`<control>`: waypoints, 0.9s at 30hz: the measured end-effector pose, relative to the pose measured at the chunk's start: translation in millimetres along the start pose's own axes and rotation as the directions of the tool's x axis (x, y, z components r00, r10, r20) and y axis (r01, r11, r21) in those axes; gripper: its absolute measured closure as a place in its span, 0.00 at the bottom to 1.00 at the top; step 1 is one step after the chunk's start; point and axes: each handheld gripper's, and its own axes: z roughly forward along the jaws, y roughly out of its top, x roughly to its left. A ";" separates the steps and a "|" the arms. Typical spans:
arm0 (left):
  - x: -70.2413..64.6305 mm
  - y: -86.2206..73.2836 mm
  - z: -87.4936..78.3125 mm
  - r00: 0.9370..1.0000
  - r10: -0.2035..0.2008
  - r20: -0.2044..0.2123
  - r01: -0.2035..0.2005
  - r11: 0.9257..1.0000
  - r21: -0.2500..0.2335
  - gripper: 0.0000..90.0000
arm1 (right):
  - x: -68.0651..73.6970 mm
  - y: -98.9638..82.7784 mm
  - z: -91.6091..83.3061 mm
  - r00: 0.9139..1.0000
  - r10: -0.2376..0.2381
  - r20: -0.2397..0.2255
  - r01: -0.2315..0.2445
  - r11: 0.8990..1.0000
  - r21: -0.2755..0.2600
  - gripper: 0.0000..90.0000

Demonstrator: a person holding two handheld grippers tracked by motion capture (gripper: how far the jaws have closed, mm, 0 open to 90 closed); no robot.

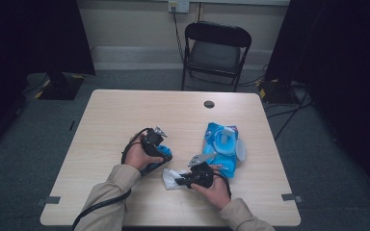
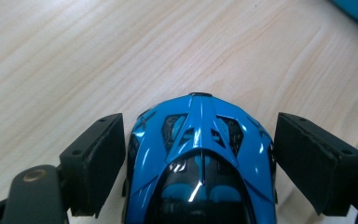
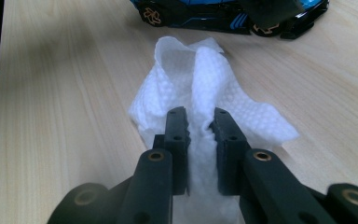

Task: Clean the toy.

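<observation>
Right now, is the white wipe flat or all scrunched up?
Scrunched up: the wipe bunches into folds, pinched between the right gripper jaws.

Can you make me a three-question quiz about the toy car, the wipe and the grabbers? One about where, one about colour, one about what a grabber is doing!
1. Where does the pack of wipes lie?
A. right half of the table
B. on the chair
C. on the floor

2. What colour is the toy car?
A. red
B. blue
C. yellow

3. What is the right gripper doing?
A. standing wide open
B. pinching the white wipe
C. holding the car

Answers:
1 A, the high view shows the blue pack on the tabletop, right of the car.
2 B, its shiny body is blue with black parts.
3 B, its fingers squeeze a fold of the wipe between them.
</observation>
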 end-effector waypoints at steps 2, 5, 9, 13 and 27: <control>-0.7 0.4 4.6 1.000 -0.003 0.001 0.003 1.000 0.009 0.19 | 0.0 0.0 0.0 1.000 0.000 -0.001 0.000 1.000 0.000 0.87; -2.3 2.0 7.8 1.000 0.005 -0.012 -0.005 1.000 0.007 0.18 | -0.1 -0.1 0.0 1.000 -0.001 0.000 0.001 1.000 -0.001 0.87; -5.6 3.4 8.1 0.999 0.040 -0.034 -0.039 0.999 0.034 0.19 | 0.0 -0.2 0.0 1.000 -0.001 0.000 0.001 1.000 -0.002 0.87; -4.6 1.4 6.0 0.999 0.027 -0.028 -0.026 0.999 0.032 0.20 | -0.1 -0.3 0.0 1.000 -0.002 -0.001 0.002 1.000 -0.002 0.87; -3.9 -2.0 2.1 0.998 0.049 -0.031 -0.049 0.999 0.022 0.29 | 0.1 -0.7 0.0 1.000 -0.001 0.003 0.001 1.000 -0.005 0.88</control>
